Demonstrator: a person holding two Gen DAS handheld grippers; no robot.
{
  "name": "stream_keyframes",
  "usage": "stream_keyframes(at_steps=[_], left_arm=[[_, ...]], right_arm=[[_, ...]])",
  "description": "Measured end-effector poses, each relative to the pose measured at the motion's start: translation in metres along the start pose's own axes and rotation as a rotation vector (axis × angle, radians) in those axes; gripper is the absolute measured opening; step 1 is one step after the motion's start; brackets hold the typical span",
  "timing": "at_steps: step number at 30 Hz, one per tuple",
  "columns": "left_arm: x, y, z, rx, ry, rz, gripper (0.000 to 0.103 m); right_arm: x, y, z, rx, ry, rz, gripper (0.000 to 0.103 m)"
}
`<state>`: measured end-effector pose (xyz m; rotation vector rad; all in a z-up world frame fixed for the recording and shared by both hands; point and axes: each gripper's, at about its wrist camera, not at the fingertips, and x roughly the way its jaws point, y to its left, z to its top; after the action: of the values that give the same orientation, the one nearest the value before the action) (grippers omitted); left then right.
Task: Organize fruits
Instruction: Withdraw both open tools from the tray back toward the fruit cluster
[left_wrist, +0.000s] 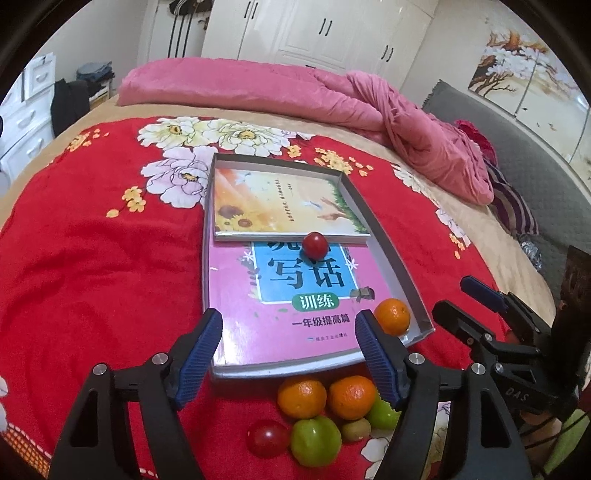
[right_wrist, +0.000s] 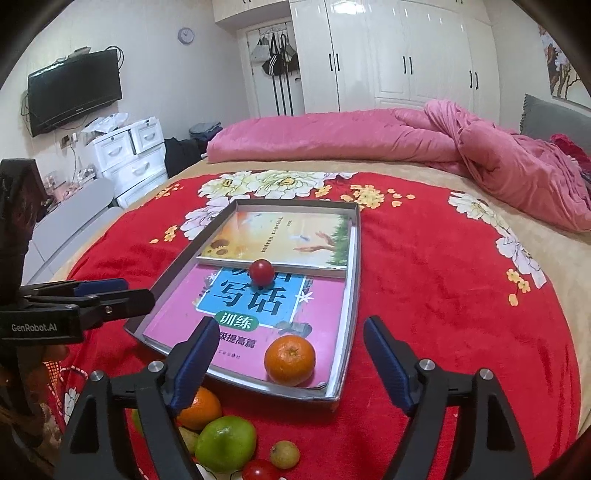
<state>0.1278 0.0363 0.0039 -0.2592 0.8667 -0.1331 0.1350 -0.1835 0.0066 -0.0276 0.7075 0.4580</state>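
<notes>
Both tongs released and holding nothing: left tongs (left_wrist: 288, 347) hovering over tray's near edge, right tongs (right_wrist: 291, 362) just above the orange in the tray (right_wrist: 290, 360). Tray (right_wrist: 354, 266) on red bedspread (left_wrist: 92, 240), already holding that orange at near corner and a red tomato (left_wrist: 315, 244) mid-tray against the upper book; loose pile on bed just before tray: two oranges (left_wrist: 302, 398), green fruits (left_wrist: 316, 439), a kiwi (left_wrist: 356, 430), a second tomato (left_wrist: 267, 437). Next pick, judged: top orange, approached from above, squeezed gently across widest part, set down low in tray to prevent rolling.
</notes>
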Motion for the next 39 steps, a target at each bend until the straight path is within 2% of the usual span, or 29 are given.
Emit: stream_keyframes(at_steps=[9,22,34,39], left_arm=[[-0.009,0.000,-0.009,0.003,0.013,-0.012,0.076],[-0.015,-0.011,-0.029,0.029,0.072,-0.019,0.076],[-0.014,-0.022,-0.054,0.059,0.149,-0.017,0.076],[-0.012,-0.025,-0.058,0.063,0.171,-0.019,0.076]], right_arm=[[-0.007,-0.002,-0.001,-0.024,-0.005,-0.046,0.081],[-0.027,0.004,-0.012,-0.023,0.012,-0.042,0.082],[-0.036,0.014,-0.031,-0.010,0.069,-0.036,0.082],[-0.033,0.014,-0.041,0.009,0.122,-0.037,0.082]])
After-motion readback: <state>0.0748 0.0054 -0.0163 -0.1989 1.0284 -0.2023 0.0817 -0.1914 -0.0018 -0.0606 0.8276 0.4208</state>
